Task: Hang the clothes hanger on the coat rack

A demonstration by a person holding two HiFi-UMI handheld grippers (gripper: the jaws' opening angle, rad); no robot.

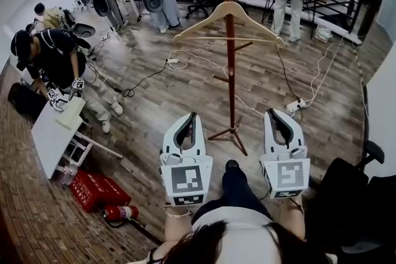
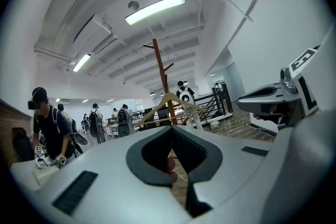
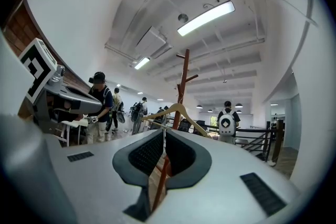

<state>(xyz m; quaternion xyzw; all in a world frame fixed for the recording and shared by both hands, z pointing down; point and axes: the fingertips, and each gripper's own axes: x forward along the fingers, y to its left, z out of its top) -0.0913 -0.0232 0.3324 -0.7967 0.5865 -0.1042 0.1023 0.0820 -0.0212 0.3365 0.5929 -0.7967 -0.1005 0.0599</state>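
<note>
Wood-floored room, coat rack [image 1: 230, 71] top cut off; left hand-held gripper [image 1: 190, 115], right hand-held gripper [image 1: 273, 112] pressed together.

Bright, even light comes from long ceiling tubes [image 2: 155, 9], which glare white. The wooden floor [image 1: 154, 89] shows a pale sheen and soft shadows. Edges bend and the corners go black.

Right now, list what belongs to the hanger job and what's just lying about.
Job: light wooden clothes hanger, red-brown wooden coat rack, left hand-held gripper, right hand-held gripper.
Lying about: red fire extinguisher, flat red case, white power strip, low white table.
</note>
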